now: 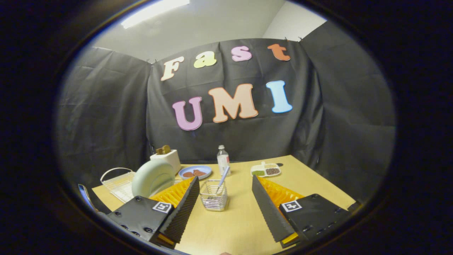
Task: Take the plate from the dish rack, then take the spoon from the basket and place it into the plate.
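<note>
A pale green plate (153,177) stands on edge in a white wire dish rack (118,184), just beyond my left finger. A small wire basket (213,195) sits on the wooden table (240,226) ahead of and between my fingers, with a striped spoon (223,176) leaning upright in it. My gripper (223,193) is open, its fingers spread wide above the table with nothing held between them.
Behind the rack stands a white toaster (167,157) with bread in it. A blue plate (195,172) with brown food, a clear bottle (223,160) and a white divided dish (265,170) line the table's far side.
</note>
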A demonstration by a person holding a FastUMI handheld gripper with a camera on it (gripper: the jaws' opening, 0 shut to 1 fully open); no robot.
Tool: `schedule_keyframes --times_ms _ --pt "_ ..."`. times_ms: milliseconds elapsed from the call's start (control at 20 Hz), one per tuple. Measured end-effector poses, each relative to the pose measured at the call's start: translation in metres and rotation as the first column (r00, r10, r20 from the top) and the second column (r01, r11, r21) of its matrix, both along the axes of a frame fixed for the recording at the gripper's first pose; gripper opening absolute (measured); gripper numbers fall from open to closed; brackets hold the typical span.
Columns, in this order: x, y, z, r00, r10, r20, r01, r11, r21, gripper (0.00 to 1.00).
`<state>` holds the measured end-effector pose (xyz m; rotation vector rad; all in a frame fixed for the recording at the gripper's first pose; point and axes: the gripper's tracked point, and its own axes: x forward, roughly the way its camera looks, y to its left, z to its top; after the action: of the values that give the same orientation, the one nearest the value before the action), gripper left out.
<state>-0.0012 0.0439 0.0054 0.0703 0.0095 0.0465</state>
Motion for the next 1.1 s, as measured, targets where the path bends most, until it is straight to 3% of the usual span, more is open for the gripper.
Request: schedule_keyframes --times_ms 300,500,650,850,1100 --pt "0.023 0.068 0.047 0.989 0.136 -0.053 -0.133 0.990 0.053 0.96" --pt "0.047 0.107 0.073 0.981 0.162 -0.110 -0.157 0.986 0.050 0.96" --pt "0.075 0.125 0.072 0.972 0.124 -0.198 -0.128 0.992 -0.009 0.96" --pt "0.102 0.168 0.047 0.936 0.124 -0.330 -0.151 0.987 -0.058 0.96" --pt "0.123 0.195 -0.010 0.855 0.080 -0.512 -0.158 0.981 -0.110 0.96"
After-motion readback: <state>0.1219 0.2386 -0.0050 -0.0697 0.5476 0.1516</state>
